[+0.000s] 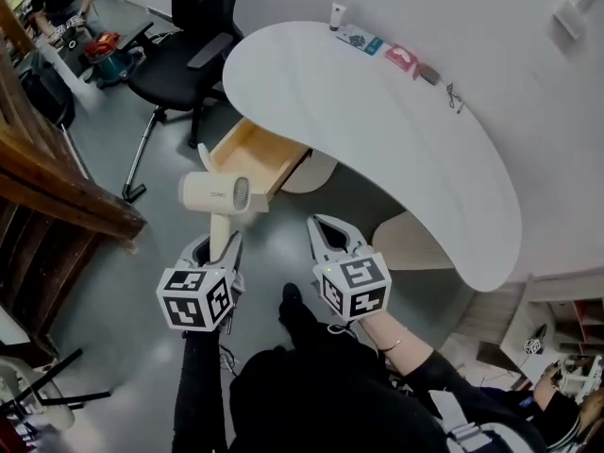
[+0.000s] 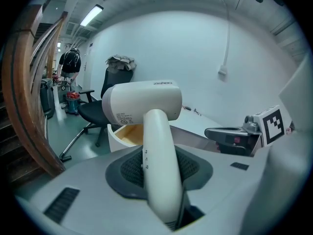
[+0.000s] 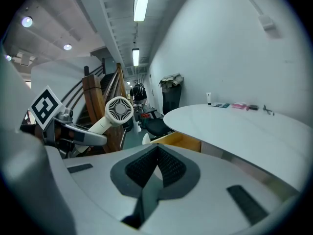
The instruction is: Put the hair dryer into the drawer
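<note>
My left gripper (image 1: 225, 242) squeezes hair dryer (image 1: 212, 194) handle, near open drawer (image 1: 250, 159) front edge. My right gripper (image 1: 328, 225) closed, empty.

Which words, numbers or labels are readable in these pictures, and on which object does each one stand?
"2", "1", "0", probably: on the hair dryer handle.
Brand on its barrel: too blurred.
Printed label near its rear: too small.
Packets on the white table: too small.
</note>
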`<state>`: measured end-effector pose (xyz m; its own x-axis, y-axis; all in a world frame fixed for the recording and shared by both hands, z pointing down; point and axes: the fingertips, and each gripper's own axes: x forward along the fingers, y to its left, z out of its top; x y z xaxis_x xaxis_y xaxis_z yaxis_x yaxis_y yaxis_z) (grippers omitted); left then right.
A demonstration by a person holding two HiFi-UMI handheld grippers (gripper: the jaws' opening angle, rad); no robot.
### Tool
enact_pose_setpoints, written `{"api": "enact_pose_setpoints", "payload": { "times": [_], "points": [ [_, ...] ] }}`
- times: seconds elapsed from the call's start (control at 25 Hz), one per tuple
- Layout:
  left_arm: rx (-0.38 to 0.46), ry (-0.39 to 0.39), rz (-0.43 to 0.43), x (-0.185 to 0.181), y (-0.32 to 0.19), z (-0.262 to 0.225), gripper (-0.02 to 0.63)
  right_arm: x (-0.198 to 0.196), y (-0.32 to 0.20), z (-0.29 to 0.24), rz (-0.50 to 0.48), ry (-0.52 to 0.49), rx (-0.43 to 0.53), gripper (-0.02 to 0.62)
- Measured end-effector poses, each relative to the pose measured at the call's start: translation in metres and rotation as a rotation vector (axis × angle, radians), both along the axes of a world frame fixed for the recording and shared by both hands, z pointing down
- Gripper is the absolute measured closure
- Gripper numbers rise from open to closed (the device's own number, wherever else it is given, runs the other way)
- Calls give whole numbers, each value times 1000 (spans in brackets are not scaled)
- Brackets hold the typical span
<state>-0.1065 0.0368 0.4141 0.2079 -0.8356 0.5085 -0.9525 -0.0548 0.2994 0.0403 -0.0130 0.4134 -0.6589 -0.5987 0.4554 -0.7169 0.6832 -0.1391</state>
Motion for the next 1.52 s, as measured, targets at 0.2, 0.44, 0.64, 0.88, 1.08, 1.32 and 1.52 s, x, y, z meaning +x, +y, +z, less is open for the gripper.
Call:
{"api": "enact_pose_setpoints", "payload": {
  "times": [0.2,0.44,0.64,0.88,1.08,1.32,1.52],
  "points": [
    [-52,1,12,-4,-34,12,460,-2,-33,4,2,-1,-10,597],
    [-161,0,57,-7,-63,40,461,4,-64,7,14,1,-19,595],
    [-276,-54,133,-16,-77,62,462,4,-81,7,35,1,-23,595],
    [-386,-113,258,-23,-101,80,462,9,-101,13,72,12,-36,595],
    [-486,-152,364,-29,-120,98,462,8,-121,16,113,14,-44,595],
    [-594,-215,483,-36,-140,115,462,-5,-144,21,120,16,-64,595],
    [-673,-246,551,-46,-151,130,462,-27,-151,33,96,22,-97,595]
  ]
}}
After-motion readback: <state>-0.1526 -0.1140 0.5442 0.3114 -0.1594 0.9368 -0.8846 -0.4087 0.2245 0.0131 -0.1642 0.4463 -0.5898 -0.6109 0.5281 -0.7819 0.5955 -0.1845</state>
